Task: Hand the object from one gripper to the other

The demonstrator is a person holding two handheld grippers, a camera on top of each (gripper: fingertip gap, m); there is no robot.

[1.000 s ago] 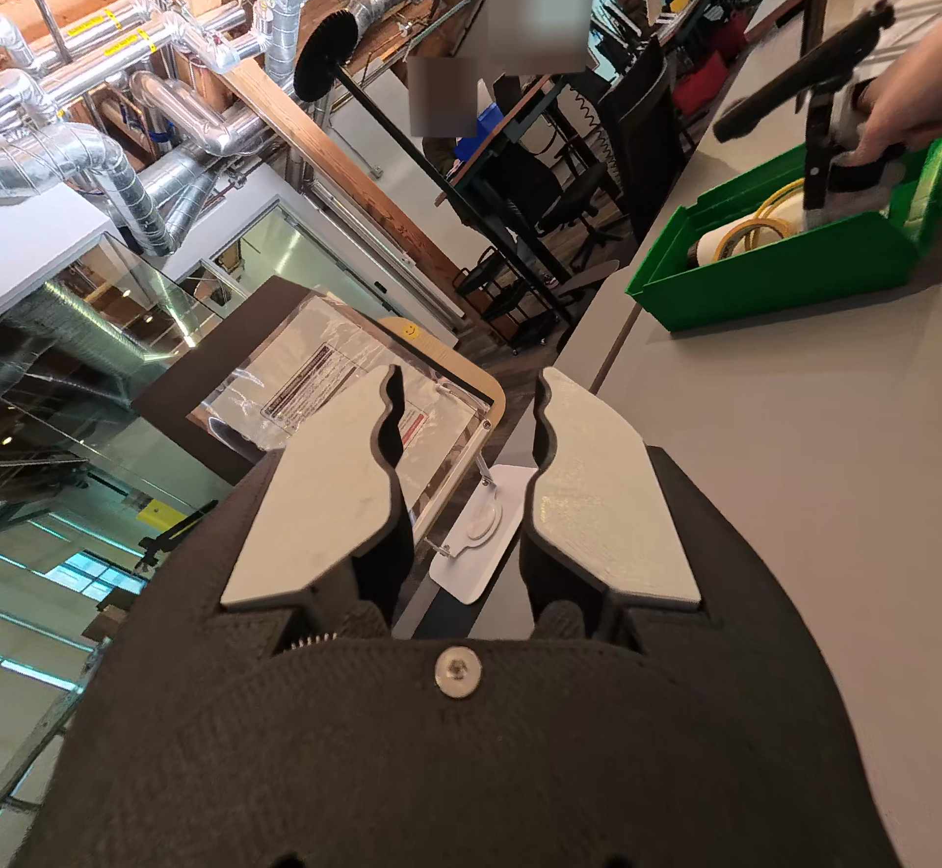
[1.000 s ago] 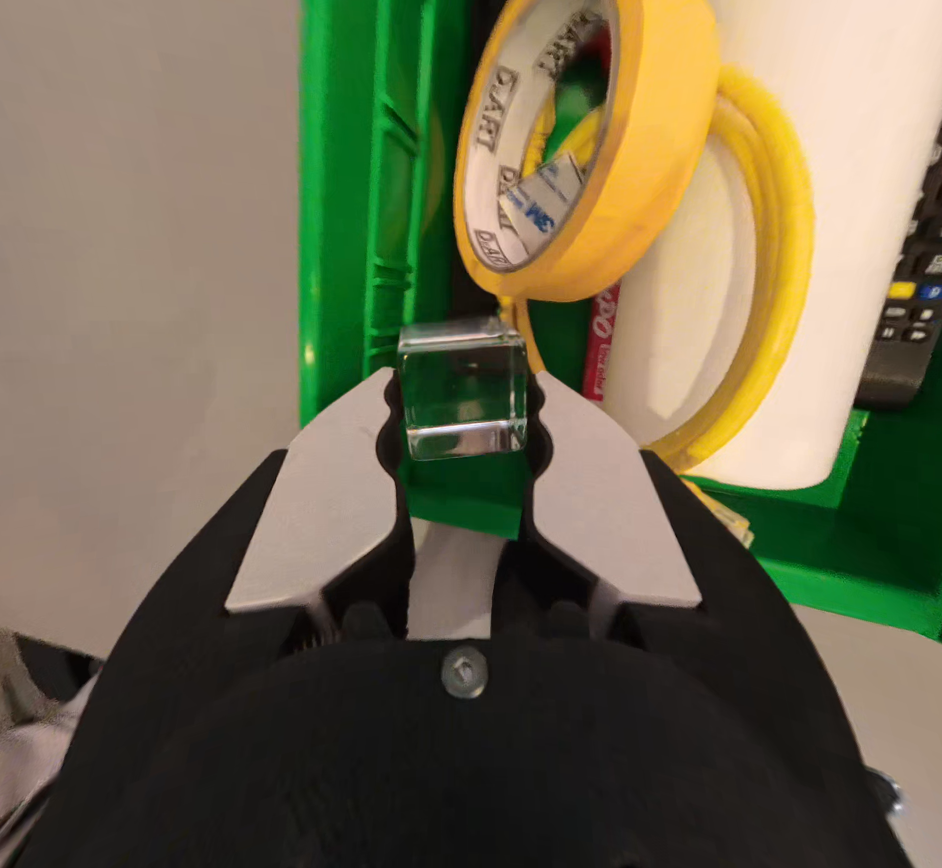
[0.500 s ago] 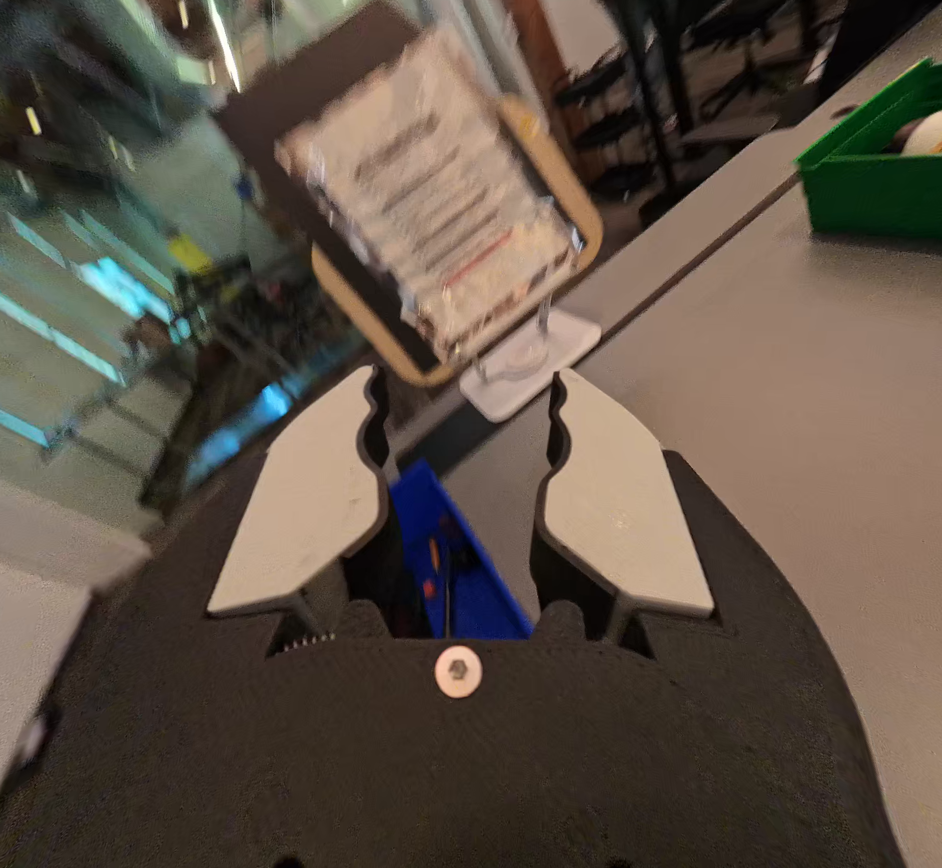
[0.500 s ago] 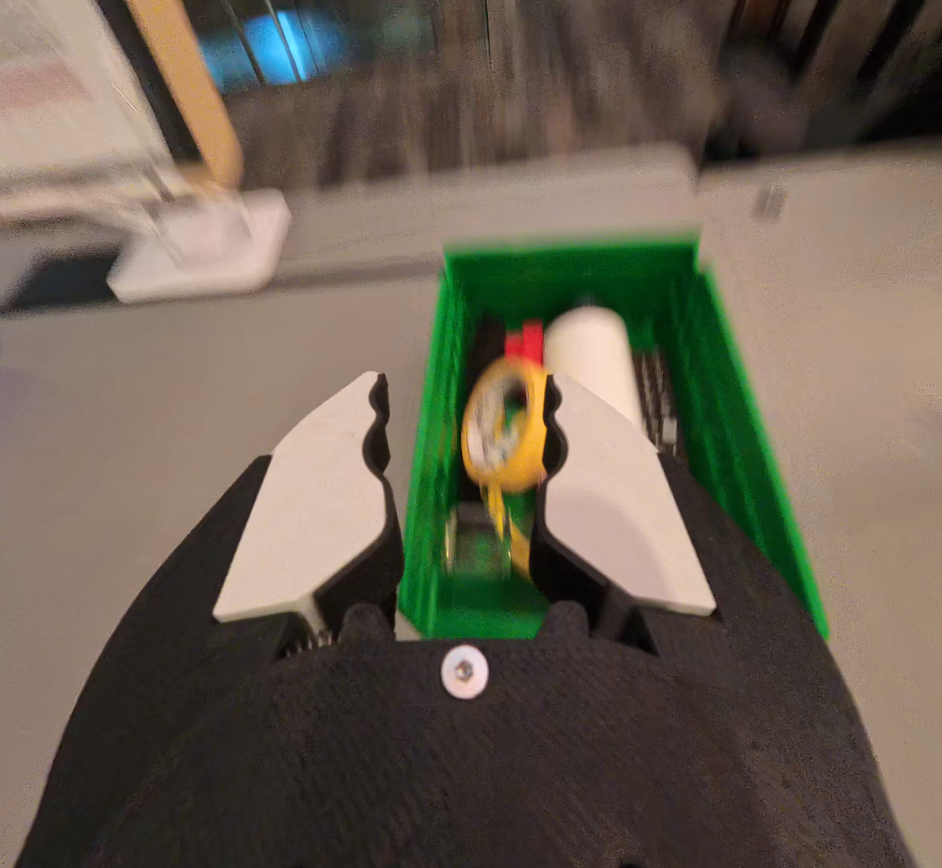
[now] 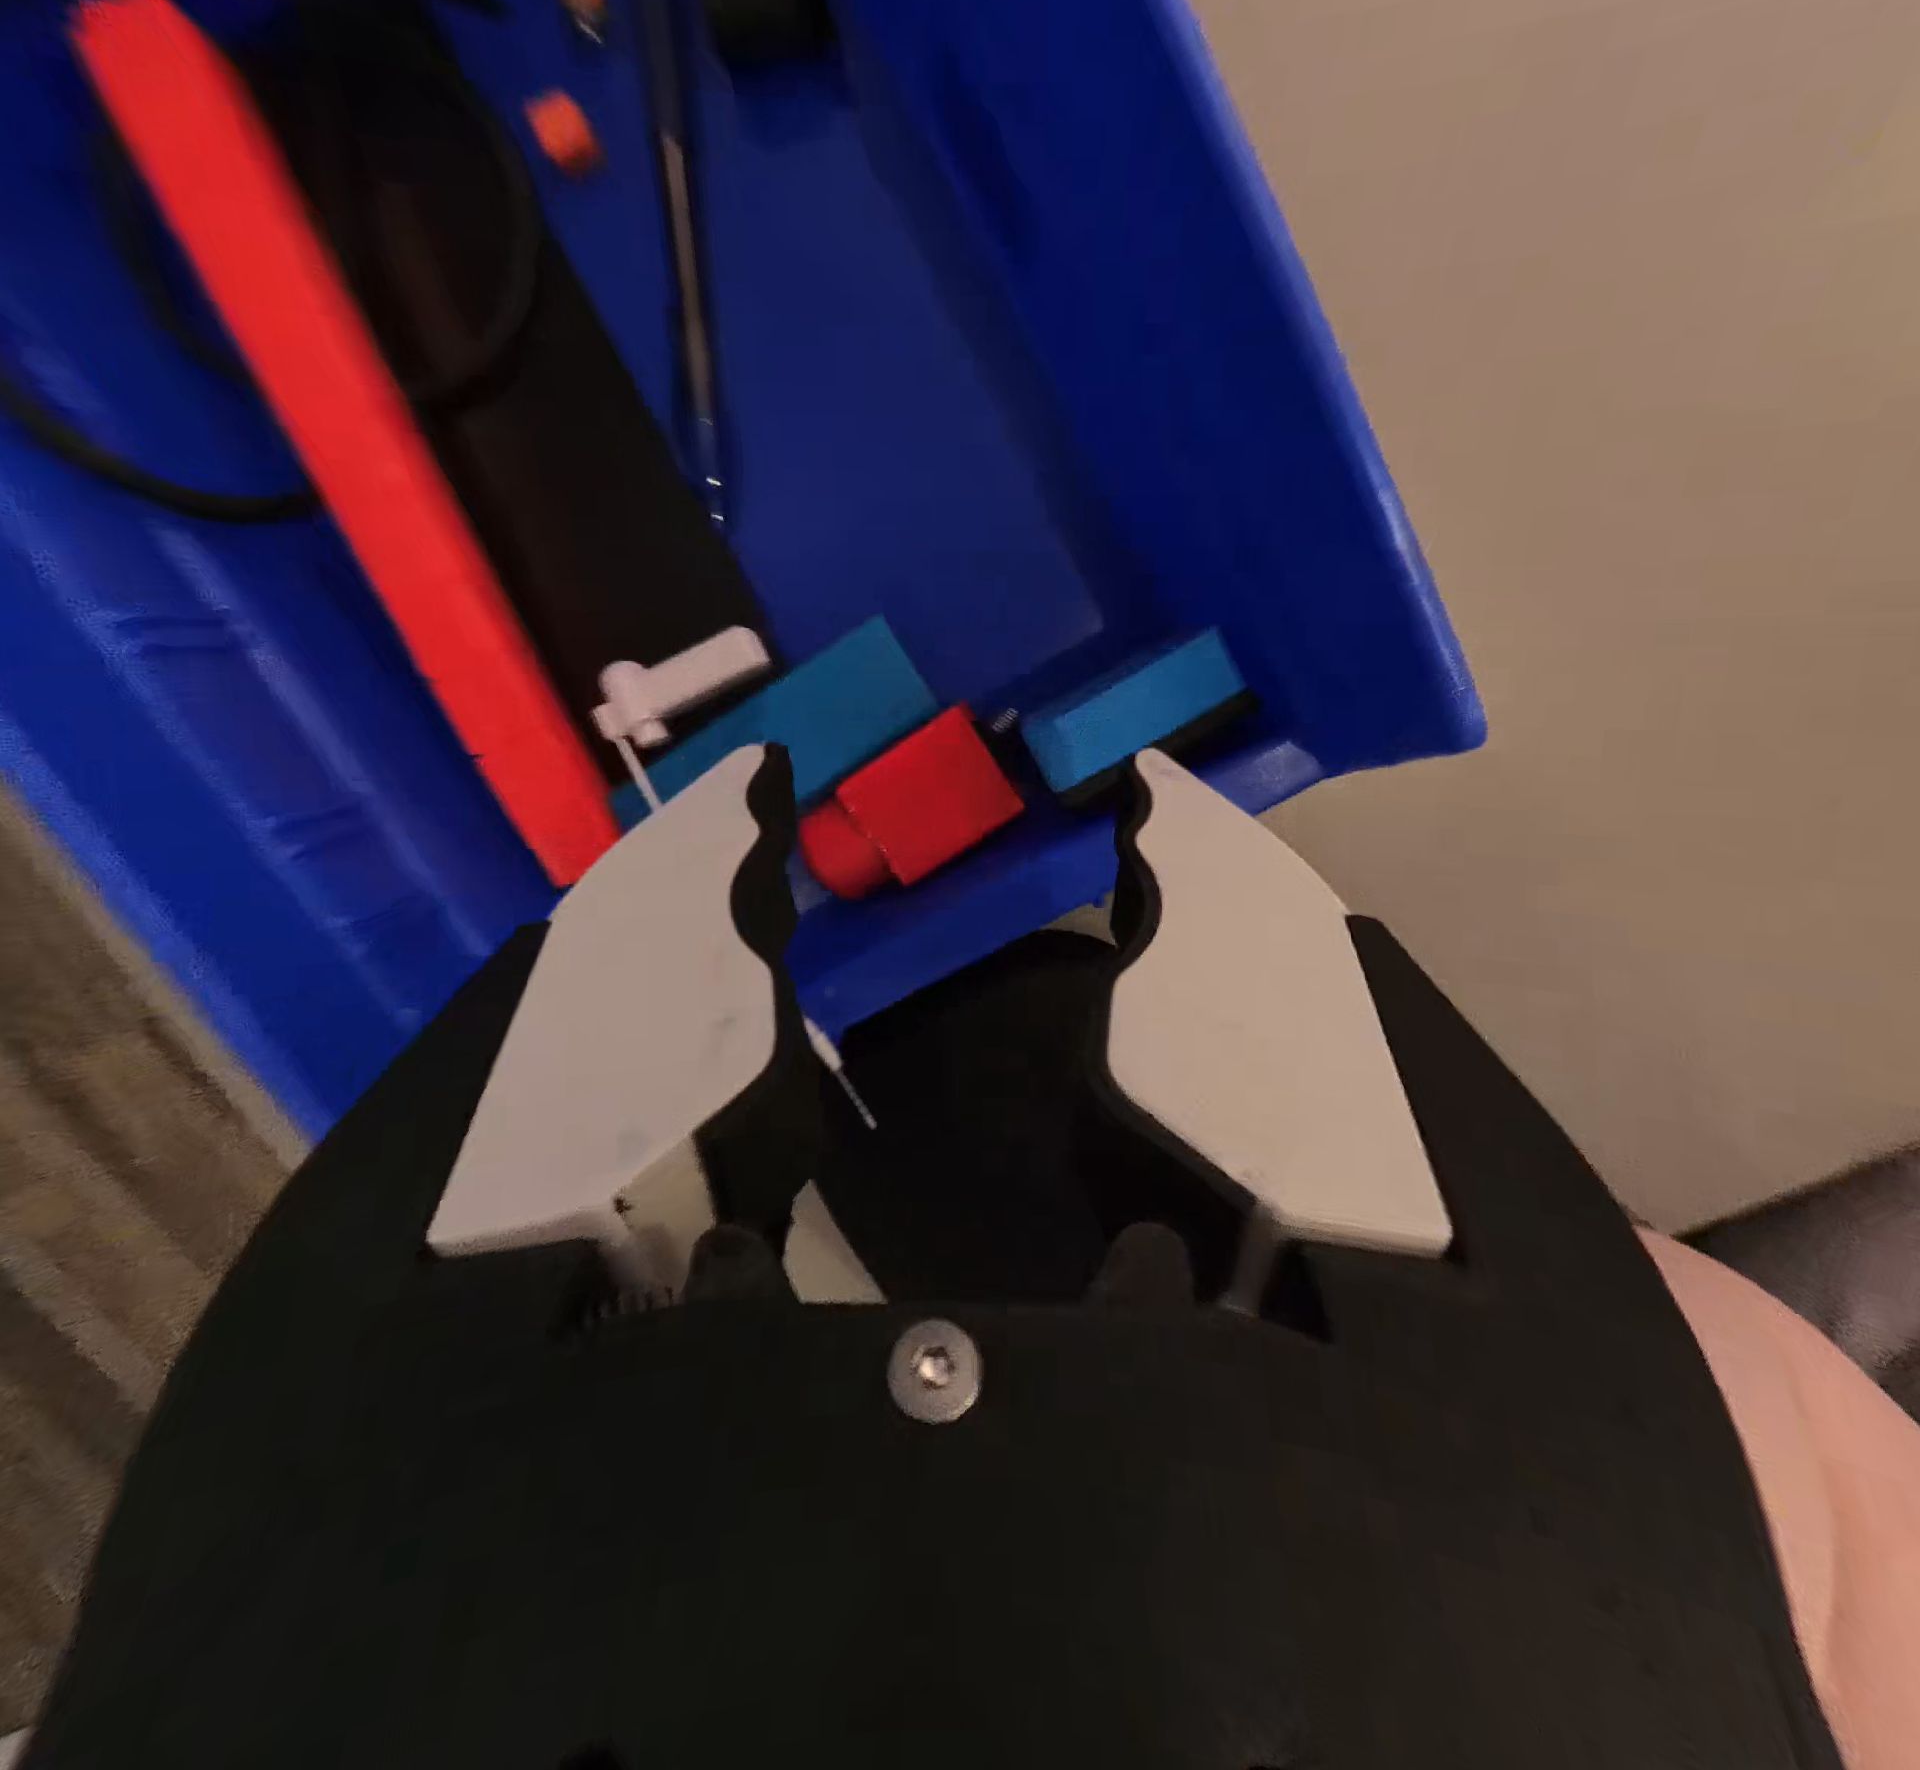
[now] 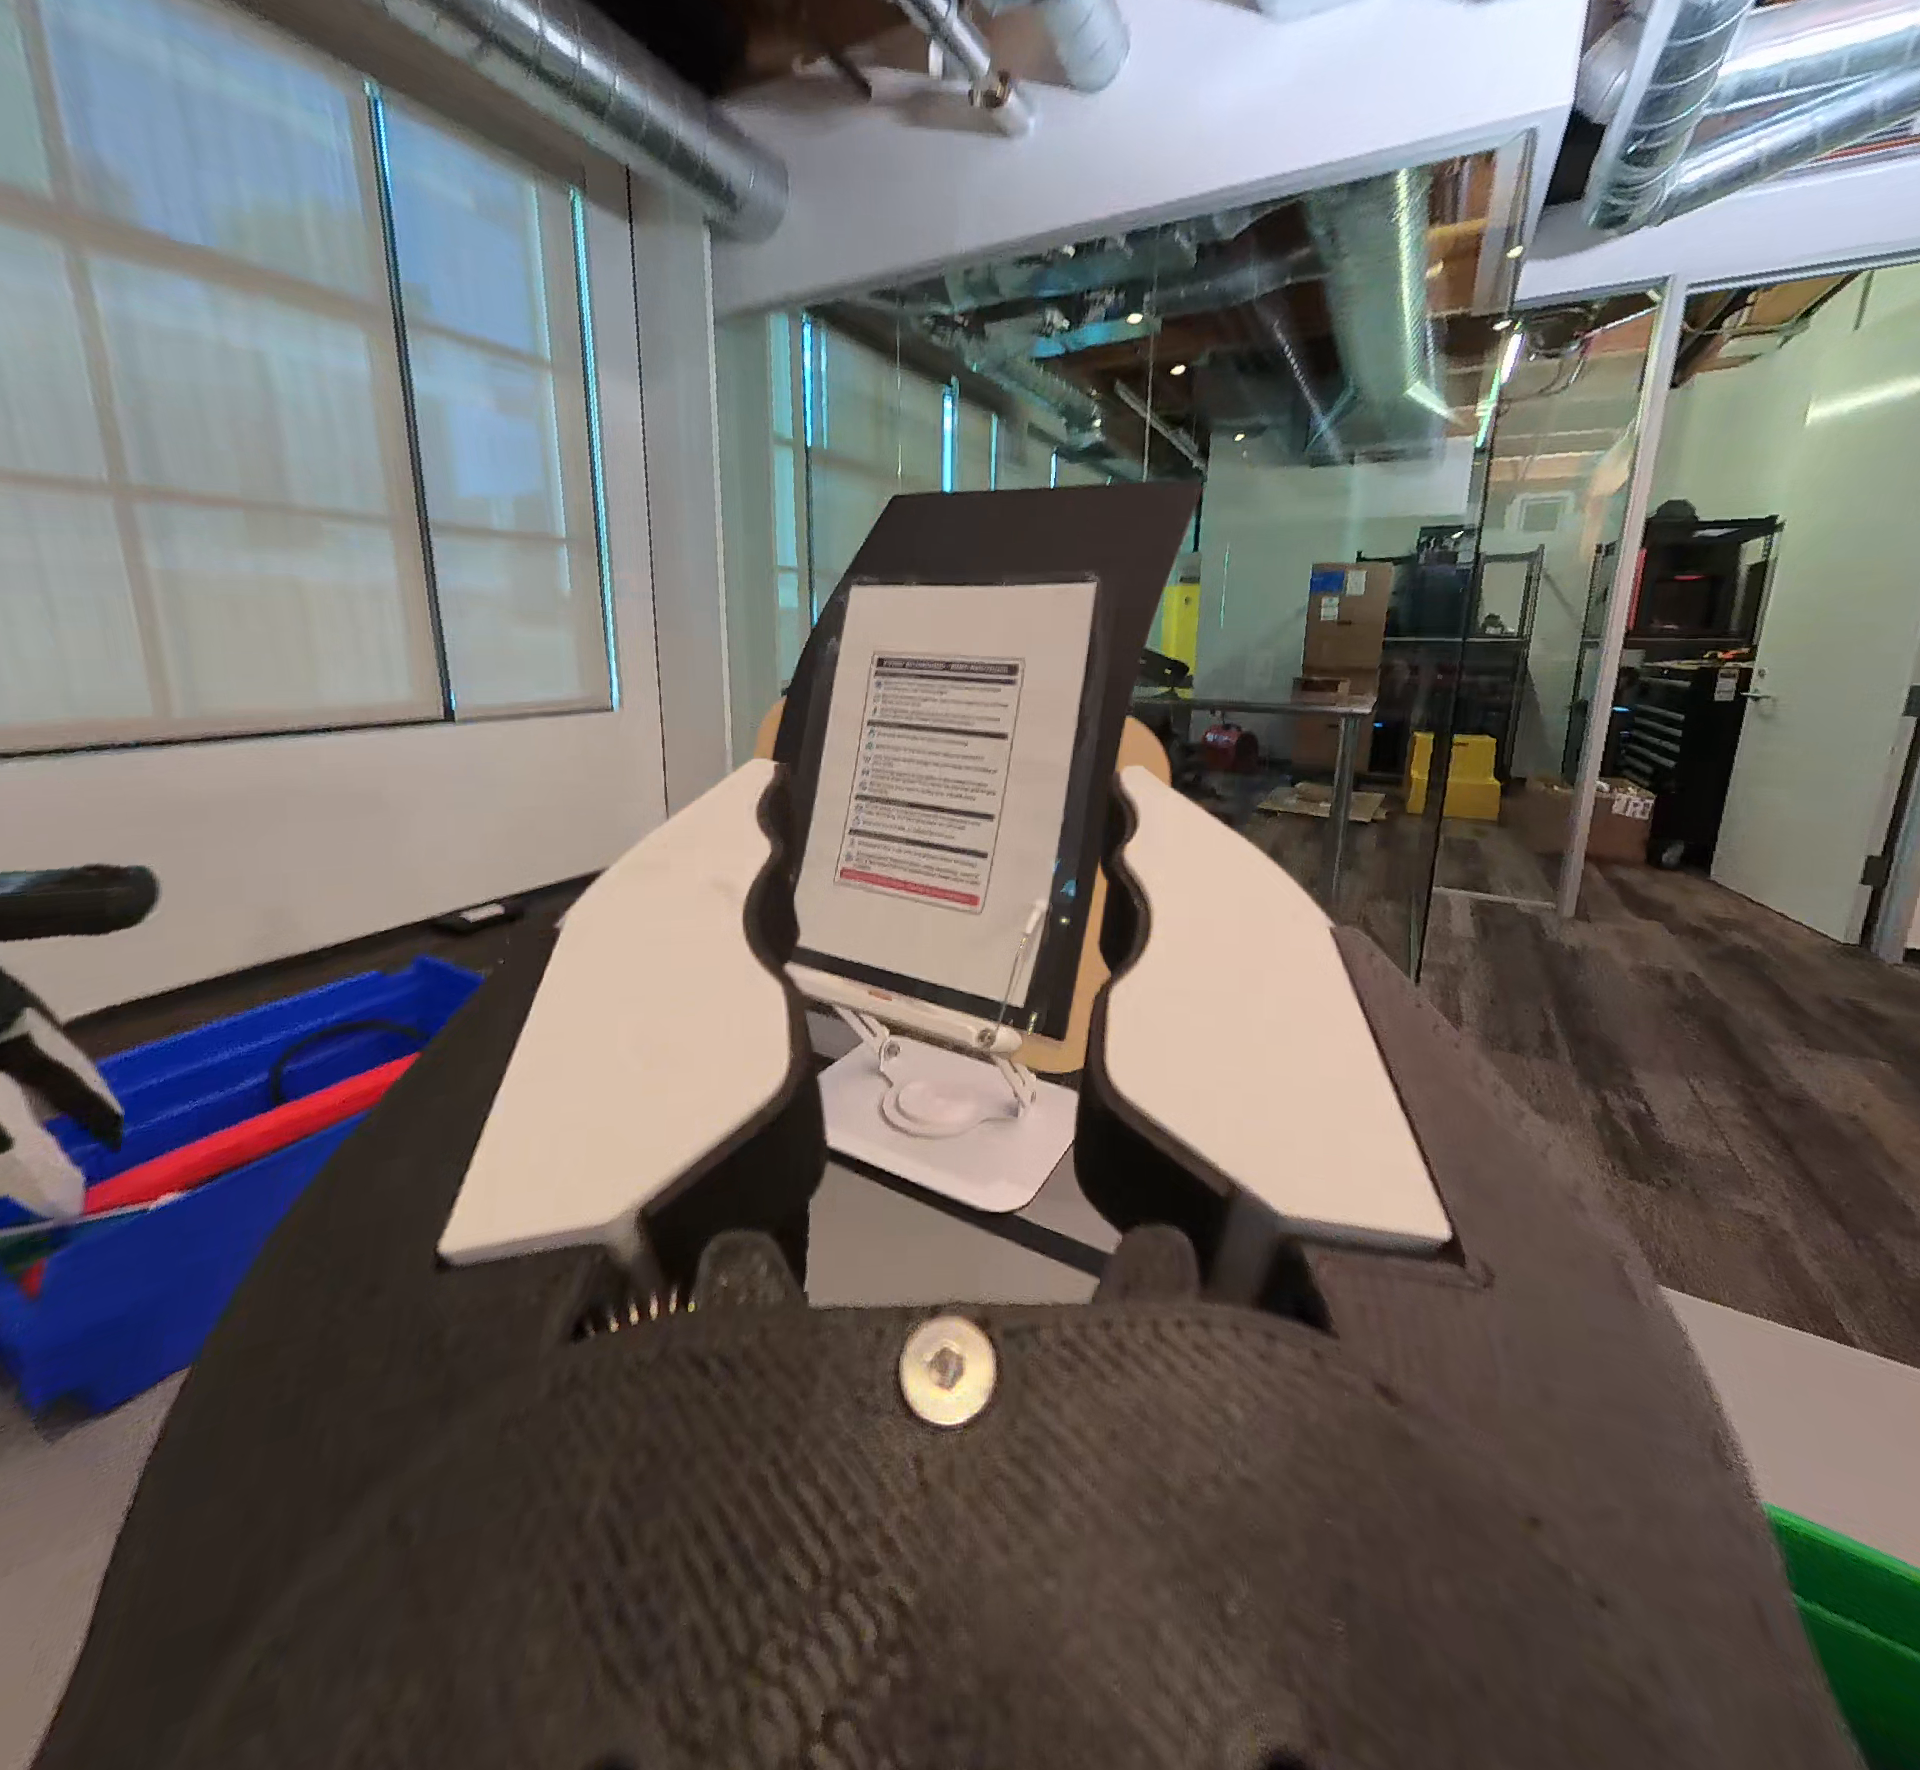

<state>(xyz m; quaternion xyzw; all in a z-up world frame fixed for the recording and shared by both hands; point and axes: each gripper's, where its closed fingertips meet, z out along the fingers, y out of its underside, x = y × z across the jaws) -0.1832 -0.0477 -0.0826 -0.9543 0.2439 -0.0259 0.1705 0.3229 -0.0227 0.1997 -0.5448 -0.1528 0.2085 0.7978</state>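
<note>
The left claw is released, with its two pale fingers wide apart and nothing between them. It points down into the near end of a blue bin that stands on the grey bench. In the gap between the fingertips lies a small red block, just under the claw and not gripped. On its far left side there is a teal block, and a second teal block lies at its right, near the corner of the bin. A long red bar runs along the left part of the bin, and beside it lie a black cable and a small white clip. This view is a little blurred, so finer details of the things I cannot tell.

The right claw is also released and holds nothing. It is raised and looks across the room toward a document stand with a printed sheet, which stands on a white base at the far edge of the bench. In the right wrist view the blue bin is at the left, and the left claw shows above its near end. A corner of a green bin shows at the near right.
</note>
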